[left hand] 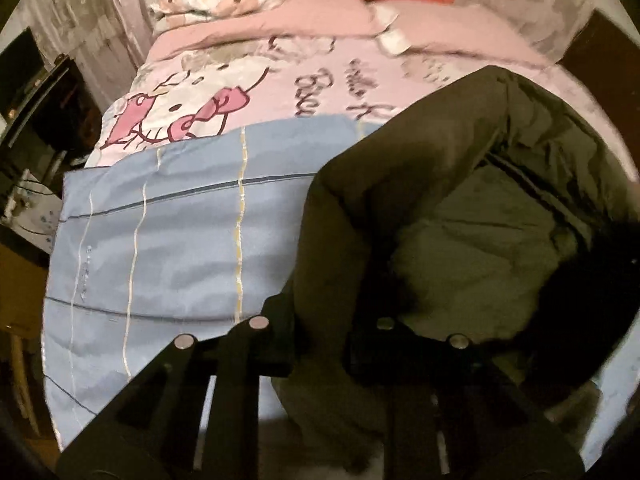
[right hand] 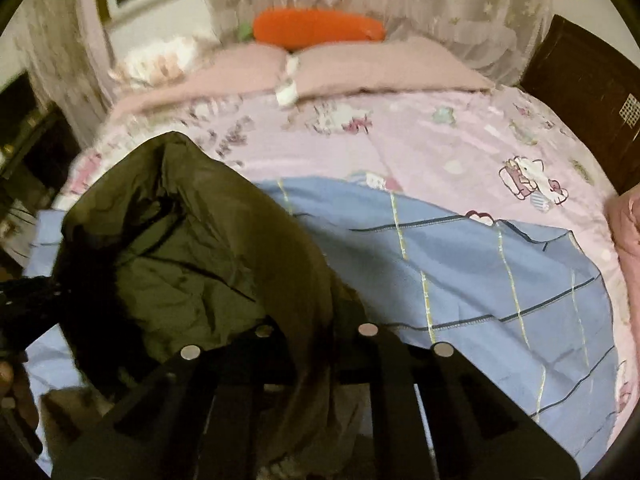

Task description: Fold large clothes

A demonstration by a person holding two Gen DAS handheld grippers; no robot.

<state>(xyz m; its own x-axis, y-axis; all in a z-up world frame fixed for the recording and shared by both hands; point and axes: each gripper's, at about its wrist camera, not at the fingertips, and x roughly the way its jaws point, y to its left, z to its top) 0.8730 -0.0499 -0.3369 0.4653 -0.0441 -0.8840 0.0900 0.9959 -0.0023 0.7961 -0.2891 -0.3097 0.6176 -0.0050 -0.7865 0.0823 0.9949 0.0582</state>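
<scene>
- Olive jacket (left hand: 460,216): lies crumpled on the blue checked sheet (left hand: 168,232).
- Left gripper (left hand: 320,340): clamped on a jacket fold.
- Right gripper (right hand: 316,344): clamped on jacket fabric.
- Orange carrot cushion (right hand: 316,34): seen far beyond the jacket.

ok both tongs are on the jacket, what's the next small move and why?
Probably lift both edges together and spread them apart. The left tongs and right tongs each pinch an edge of the olive jacket, which lies bunched with its lining showing on the blue sheet. It likely needs flattening before any fold.
</scene>
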